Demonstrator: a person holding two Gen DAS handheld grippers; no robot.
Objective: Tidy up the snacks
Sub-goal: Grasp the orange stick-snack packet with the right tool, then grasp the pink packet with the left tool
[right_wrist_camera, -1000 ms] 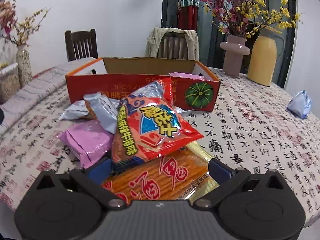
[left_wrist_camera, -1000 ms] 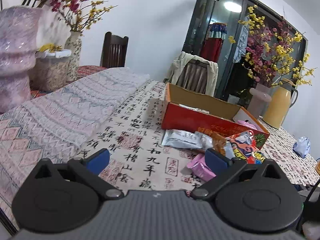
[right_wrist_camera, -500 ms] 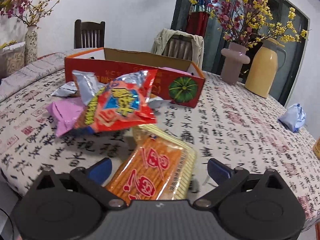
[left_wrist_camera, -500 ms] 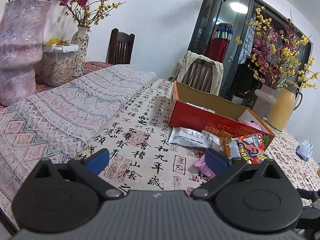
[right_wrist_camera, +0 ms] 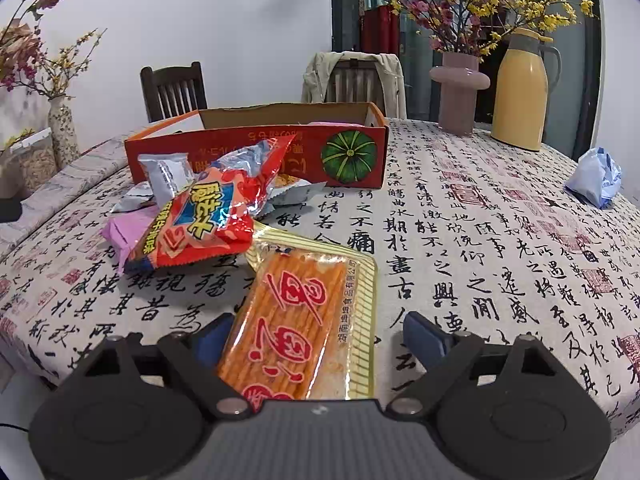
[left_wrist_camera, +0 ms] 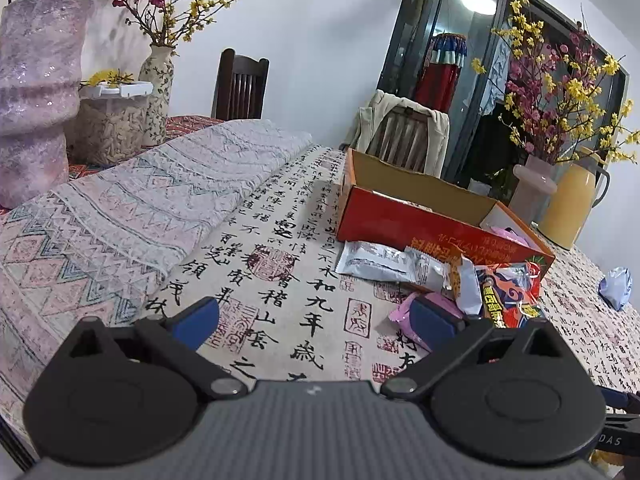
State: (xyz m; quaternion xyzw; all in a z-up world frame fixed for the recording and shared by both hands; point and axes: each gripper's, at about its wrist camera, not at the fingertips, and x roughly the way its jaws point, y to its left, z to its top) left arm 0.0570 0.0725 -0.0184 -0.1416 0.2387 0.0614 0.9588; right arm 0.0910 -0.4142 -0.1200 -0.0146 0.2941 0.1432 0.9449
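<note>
Right wrist view alone shows orange stick-snack packet (right_wrist_camera: 304,320) between closing right gripper (right_wrist_camera: 320,334) jaws, left wrist view shows left gripper (left_wrist_camera: 316,320) jaws spread over bare desk (left_wrist_camera: 280,280), patterned runner (left_wrist_camera: 140,208)

Left hand-held gripper (left_wrist_camera: 314,322), lower centre of the left wrist view: two blue-padded fingers (left_wrist_camera: 196,320) spread wide, nothing between them, angled down toward the bench (left_wrist_camera: 280,280). Right hand-held gripper (right_wrist_camera: 320,338), lower centre of the right wrist view: jaws closing, tilted downward; the orange stick-snack packet (right_wrist_camera: 304,320) lies between the blue pads (right_wrist_camera: 424,338), with a clear gap at the right pad. Whether the left pad touches the packet cannot be told.
</note>
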